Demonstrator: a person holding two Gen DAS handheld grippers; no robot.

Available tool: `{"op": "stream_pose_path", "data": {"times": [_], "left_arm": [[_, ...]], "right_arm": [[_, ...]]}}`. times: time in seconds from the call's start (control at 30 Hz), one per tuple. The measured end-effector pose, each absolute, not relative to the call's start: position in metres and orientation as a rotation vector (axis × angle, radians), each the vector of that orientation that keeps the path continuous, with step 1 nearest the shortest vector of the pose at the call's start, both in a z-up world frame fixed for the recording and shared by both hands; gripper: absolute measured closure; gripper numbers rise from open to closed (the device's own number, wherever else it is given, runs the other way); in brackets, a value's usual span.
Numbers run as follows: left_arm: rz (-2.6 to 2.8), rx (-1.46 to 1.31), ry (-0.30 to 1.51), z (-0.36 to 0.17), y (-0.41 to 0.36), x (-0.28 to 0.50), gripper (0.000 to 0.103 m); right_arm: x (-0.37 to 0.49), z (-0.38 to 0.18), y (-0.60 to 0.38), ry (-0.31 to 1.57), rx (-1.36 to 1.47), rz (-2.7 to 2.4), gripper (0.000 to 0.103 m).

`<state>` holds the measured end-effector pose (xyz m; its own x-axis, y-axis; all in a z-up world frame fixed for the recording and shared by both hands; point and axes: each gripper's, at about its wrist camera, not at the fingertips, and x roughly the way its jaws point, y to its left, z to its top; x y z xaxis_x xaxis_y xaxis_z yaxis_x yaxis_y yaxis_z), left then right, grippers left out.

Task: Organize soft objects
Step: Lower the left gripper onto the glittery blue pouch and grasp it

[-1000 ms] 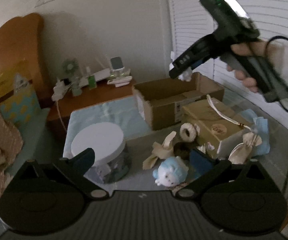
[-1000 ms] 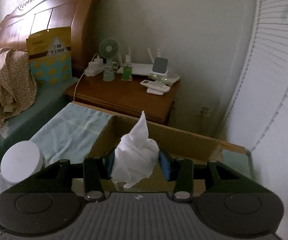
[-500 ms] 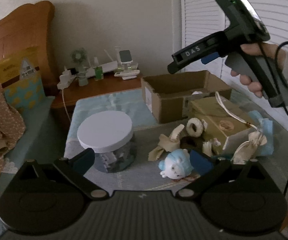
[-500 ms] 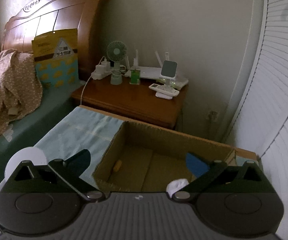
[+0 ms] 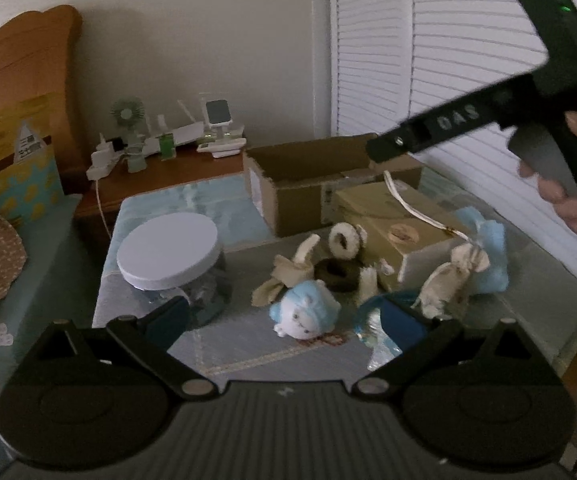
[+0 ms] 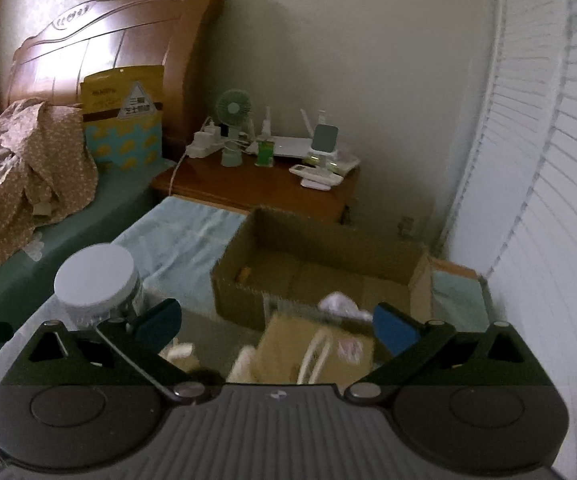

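Lying on the grey table mat: blue-and-white plush toy (image 5: 303,314), just ahead of the left gripper (image 5: 284,318), jaws spread wide and gripping nothing. Crowding behind the plush: beige cloth scraps (image 5: 288,276), a dark ring (image 5: 338,274), a fuzzy white ring (image 5: 344,238). Standing to its left: a white-lidded jar (image 5: 168,252). Sitting further back: an open cardboard box (image 6: 312,268) with a white cloth (image 6: 342,304) resting inside near the front wall. Blocking the way in front of that box: a tan gift box (image 6: 320,350). Hovering above it: the right gripper (image 6: 276,326), jaws wide apart, empty.
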<state>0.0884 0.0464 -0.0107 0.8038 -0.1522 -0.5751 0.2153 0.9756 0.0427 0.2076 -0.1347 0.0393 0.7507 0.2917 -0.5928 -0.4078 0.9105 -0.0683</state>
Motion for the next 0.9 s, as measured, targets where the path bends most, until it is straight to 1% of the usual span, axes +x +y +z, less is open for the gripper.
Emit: {"op": "stream_pose_path", "data": {"times": [0.37, 0.63, 0.9], "left_arm": [[-0.203, 0.109, 0.630, -0.019, 0.041, 0.074, 0.002], [-0.173, 0.122, 0.664, -0.026, 0.043, 0.067, 0.002], [-0.173, 0.133, 0.677, -0.027, 0.042, 0.065, 0.002]], "right_arm": [[0.138, 0.004, -0.160, 0.657, -0.166, 0.424, 0.000], [0.131, -0.011, -0.146, 0.690, -0.148, 0.541, 0.000], [0.130, -0.017, -0.143, 0.701, -0.167, 0.531, 0.000]]}}
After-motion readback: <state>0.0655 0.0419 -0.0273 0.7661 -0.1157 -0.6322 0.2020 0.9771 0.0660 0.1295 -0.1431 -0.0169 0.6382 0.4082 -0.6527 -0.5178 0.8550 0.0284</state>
